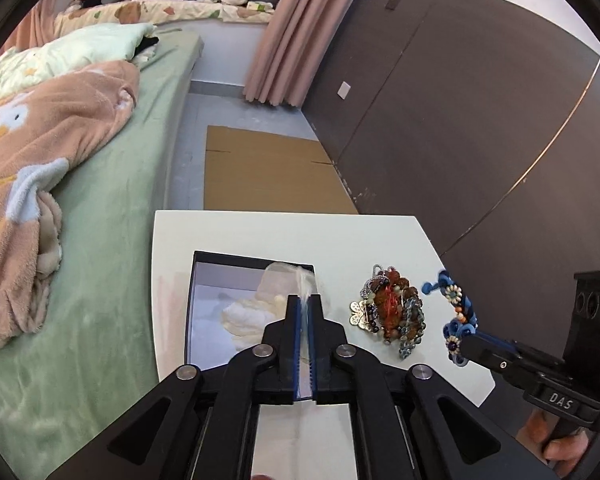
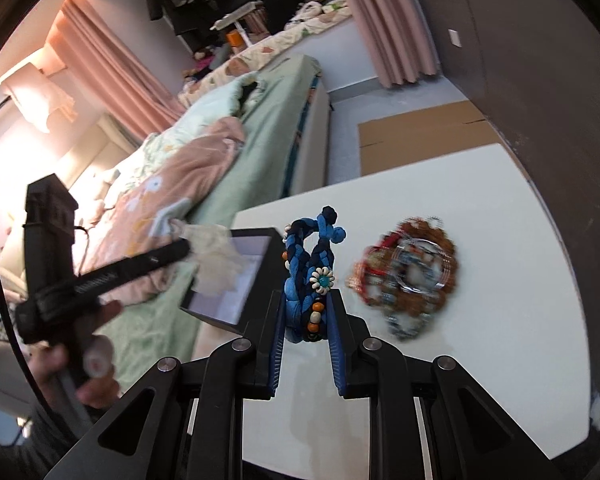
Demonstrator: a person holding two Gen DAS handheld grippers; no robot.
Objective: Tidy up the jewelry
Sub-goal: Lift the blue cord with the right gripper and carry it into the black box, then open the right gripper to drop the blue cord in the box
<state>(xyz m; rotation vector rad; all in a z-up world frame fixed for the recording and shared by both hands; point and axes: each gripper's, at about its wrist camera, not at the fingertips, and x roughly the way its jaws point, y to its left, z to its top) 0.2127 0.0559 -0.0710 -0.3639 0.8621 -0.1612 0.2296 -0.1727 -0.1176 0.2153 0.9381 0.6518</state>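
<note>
My left gripper (image 1: pixel 305 300) is shut on a cream sheer pouch (image 1: pixel 290 280) and holds it over the open black box (image 1: pixel 192 300) on the white table (image 1: pixel 260 232). The pouch also shows in the right wrist view (image 2: pixel 216 260), as does the box (image 2: pixel 270 256). My right gripper (image 2: pixel 305 300) is shut on a blue braided bracelet with shell flowers (image 2: pixel 306 264), lifted above the table; it also shows in the left wrist view (image 1: pixel 456 308). A pile of beaded jewelry (image 1: pixel 392 312) lies on the table between the box and the bracelet, blurred in the right wrist view (image 2: pixel 408 276).
A bed with green sheet (image 1: pixel 112 208) and peach blanket (image 1: pixel 40 148) runs along the table's left side. Flat cardboard (image 1: pixel 268 168) lies on the floor beyond the table. A dark wall panel (image 1: pixel 460 120) stands at the right.
</note>
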